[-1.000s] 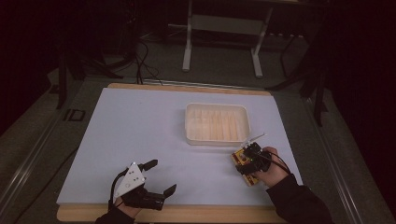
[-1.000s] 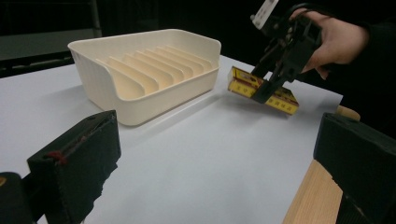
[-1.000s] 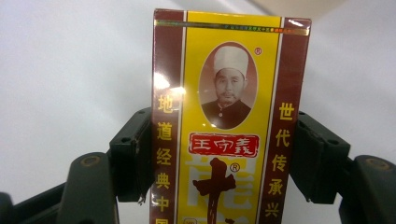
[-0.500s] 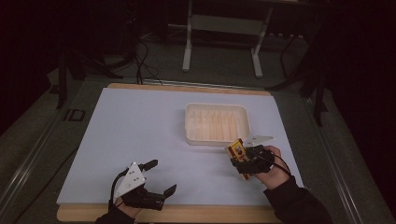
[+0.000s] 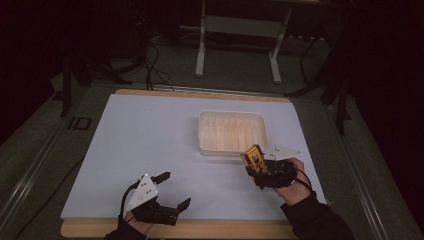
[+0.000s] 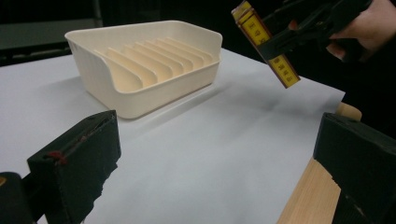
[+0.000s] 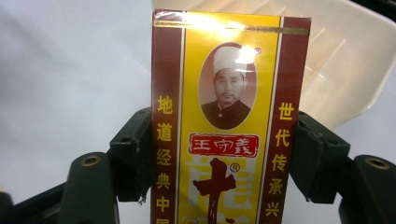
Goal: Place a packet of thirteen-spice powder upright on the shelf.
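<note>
right gripper jaws pinch the yellow box (apparently lifted off the table); left gripper jaws spread wide, empty.

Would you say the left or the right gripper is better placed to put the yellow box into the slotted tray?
Right: the right gripper already clamps the yellow box beside the tray; the left gripper is open and farther away.

Slotted tray amid bare tabletop

The right hand-held gripper has carried the yellow box toward the tray.
</note>
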`<state>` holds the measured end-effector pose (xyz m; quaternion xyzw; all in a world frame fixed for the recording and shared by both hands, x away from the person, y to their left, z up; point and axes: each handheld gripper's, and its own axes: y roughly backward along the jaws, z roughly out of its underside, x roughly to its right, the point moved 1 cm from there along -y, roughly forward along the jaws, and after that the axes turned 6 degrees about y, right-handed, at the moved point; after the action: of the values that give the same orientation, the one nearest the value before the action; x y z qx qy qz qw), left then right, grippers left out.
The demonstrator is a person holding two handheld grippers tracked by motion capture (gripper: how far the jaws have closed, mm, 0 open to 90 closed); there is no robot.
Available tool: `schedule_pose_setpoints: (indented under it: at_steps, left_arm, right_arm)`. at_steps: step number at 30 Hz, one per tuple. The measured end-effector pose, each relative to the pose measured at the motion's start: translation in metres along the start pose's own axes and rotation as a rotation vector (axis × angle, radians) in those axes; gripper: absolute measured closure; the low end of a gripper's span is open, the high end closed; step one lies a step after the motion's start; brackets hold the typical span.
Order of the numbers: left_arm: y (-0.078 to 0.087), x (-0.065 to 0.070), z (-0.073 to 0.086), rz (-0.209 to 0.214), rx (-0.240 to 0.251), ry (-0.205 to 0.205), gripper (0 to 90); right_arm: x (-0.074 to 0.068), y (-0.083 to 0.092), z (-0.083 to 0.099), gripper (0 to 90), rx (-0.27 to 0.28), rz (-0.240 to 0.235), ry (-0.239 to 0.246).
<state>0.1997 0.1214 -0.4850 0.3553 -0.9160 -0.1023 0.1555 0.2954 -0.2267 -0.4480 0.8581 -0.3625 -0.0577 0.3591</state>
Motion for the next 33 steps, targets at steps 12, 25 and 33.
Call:
schedule_pose_setpoints:
  at_steps: [12,25,33]
  left_arm:
    - [0.002,0.013,-0.022,-0.007,-0.013,0.043,1.6]
    - [-0.015,0.024,-0.054,0.081,-0.086,0.077,1.6]
    - [-0.034,0.034,-0.082,0.126,-0.063,0.085,1.6]
  right_arm:
    - [-0.018,0.019,-0.007,32.0,0.136,0.015,0.021]
    - [-0.023,0.027,-0.012,32.0,0.192,0.010,0.012]
    - [-0.027,0.034,-0.015,32.0,0.256,0.027,0.018]
